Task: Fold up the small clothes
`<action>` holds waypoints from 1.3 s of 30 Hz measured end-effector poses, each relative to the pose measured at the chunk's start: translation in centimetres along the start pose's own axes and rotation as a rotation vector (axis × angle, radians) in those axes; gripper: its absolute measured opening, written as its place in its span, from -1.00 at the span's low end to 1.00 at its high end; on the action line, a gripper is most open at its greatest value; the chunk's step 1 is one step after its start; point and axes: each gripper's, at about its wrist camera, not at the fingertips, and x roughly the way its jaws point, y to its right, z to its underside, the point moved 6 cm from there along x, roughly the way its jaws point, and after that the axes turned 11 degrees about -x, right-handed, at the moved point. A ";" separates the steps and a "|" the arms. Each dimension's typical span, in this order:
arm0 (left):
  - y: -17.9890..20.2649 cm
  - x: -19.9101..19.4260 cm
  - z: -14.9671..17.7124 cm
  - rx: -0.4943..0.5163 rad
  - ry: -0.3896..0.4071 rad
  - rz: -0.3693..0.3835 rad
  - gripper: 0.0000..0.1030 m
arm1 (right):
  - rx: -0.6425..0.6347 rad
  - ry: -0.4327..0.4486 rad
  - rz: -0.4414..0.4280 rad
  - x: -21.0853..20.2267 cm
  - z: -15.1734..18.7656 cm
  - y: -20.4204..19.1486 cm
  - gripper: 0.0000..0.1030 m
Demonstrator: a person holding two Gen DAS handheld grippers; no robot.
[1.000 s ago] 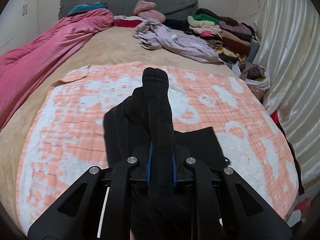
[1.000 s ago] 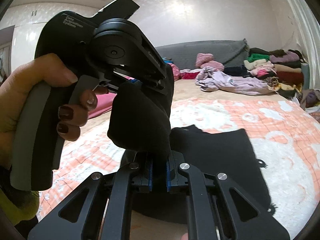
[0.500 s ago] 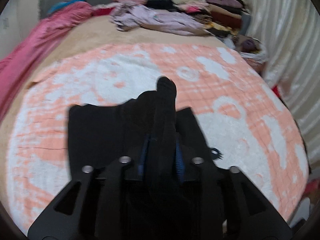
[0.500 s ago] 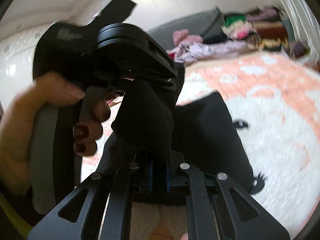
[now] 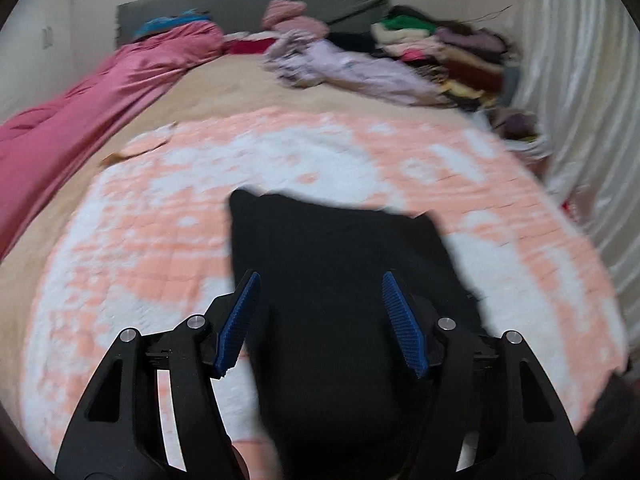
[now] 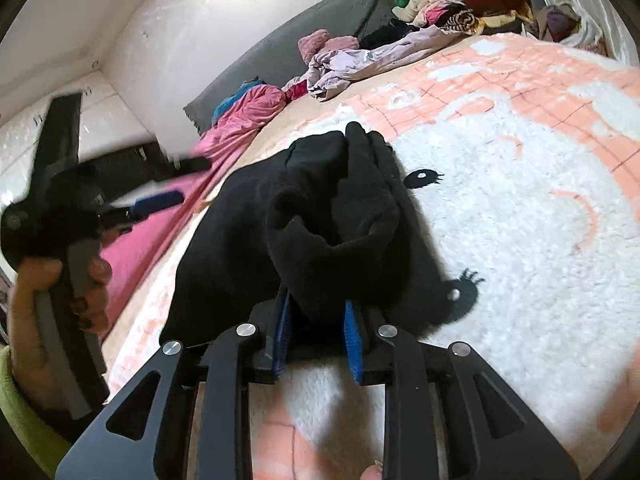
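Black fleece garment [image 5: 340,264] lies doubled on peach-white blanket [image 5: 132,240]; fold laid, unsmoothed. Left tool [image 5: 320,312] opening, clear of cloth. Right tool [image 6: 316,328] opening, bunched cloth between pads.

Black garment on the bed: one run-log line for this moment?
stage: release after fold | black garment: on peach blanket | left hand-held gripper: opening, off cloth | right hand-held gripper: opening, cloth bunched between pads

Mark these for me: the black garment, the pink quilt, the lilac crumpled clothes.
black garment [image 5: 340,264]: left wrist view, flat middle of the cloth.
pink quilt [image 5: 80,120]: left wrist view, mid-length of the roll.
lilac crumpled clothes [image 6: 360,60]: right wrist view, centre of the heap.
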 end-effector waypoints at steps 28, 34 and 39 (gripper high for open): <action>-4.0 1.6 3.5 -0.036 -0.005 0.161 0.36 | -0.116 -0.318 0.028 11.5 -11.1 2.0 -0.25; -4.1 1.6 3.5 -0.044 -0.007 0.170 0.36 | -0.188 -0.328 0.018 12.3 -11.0 0.6 -0.55; -4.1 1.3 3.6 -0.047 -0.006 0.176 0.36 | -0.254 -0.284 0.029 11.4 -11.2 -0.1 -0.85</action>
